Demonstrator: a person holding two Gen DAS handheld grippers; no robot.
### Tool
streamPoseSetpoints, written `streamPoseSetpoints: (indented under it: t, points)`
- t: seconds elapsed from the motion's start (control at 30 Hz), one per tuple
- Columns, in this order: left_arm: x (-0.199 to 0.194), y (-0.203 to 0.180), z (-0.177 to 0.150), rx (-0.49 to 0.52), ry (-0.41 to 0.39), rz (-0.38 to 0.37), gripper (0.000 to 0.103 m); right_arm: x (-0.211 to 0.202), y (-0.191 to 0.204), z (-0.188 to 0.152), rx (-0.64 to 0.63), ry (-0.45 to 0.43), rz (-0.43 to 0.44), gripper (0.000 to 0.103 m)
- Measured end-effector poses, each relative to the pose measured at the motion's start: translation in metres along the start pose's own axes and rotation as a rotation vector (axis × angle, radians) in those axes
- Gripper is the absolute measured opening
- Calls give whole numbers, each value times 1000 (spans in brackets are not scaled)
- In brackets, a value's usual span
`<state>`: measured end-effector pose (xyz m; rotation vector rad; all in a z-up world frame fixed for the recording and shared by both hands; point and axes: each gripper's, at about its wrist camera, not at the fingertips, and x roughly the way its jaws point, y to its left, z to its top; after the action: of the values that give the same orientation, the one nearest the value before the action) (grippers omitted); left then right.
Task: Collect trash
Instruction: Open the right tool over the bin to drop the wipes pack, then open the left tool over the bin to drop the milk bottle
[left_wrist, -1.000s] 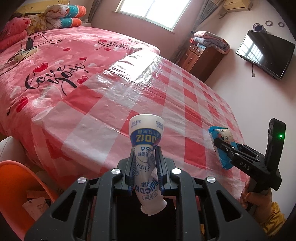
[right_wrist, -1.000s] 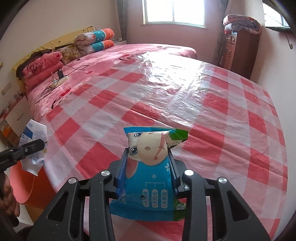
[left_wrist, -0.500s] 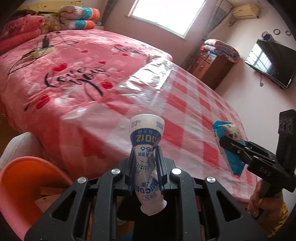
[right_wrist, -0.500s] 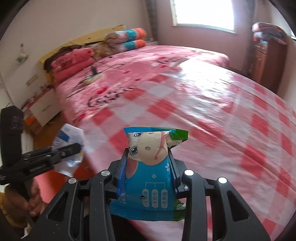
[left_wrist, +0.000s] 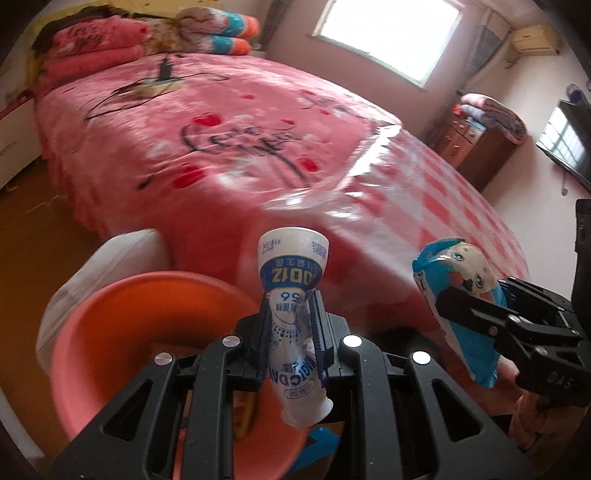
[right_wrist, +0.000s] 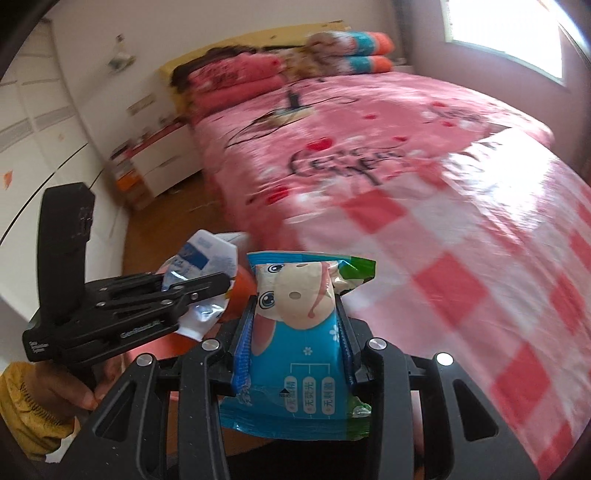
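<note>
My left gripper (left_wrist: 290, 321) is shut on a crushed white and blue yogurt bottle (left_wrist: 293, 295), held above the near rim of an orange trash bin (left_wrist: 110, 332) beside the bed. My right gripper (right_wrist: 295, 325) is shut on a blue snack wrapper with a cartoon cow (right_wrist: 299, 332). In the left wrist view the right gripper (left_wrist: 458, 306) holds the wrapper (left_wrist: 458, 280) to the right of the bin. In the right wrist view the left gripper (right_wrist: 207, 286) with the bottle (right_wrist: 201, 258) is at left, and a bit of the bin (right_wrist: 242, 286) shows behind it.
The bin holds some cardboard and blue scraps (left_wrist: 317, 446). A white bag or cushion (left_wrist: 122, 251) lies behind the bin. The pink bed (left_wrist: 258, 129) with a red checked plastic sheet (right_wrist: 480, 258) fills the background. A wooden floor (left_wrist: 33, 229) and white nightstand (right_wrist: 162, 158) lie left.
Both grippers have swung left, away from the checked sheet toward the bedside. The orange bin has come from the lower left corner to under the left gripper. Both still hold their trash.
</note>
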<state>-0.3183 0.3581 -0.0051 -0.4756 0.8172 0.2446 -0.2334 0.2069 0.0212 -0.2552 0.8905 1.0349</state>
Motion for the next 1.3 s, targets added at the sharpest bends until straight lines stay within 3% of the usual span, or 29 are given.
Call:
streamPoseSetpoints:
  t: [0.43,1.3]
  points:
    - [3,66,-24,-87,48,139,22,55,66,-1,-118,112,110,39]
    - [24,103,-48,-126,100,195,22,110,92,-13,-161,233,171,41]
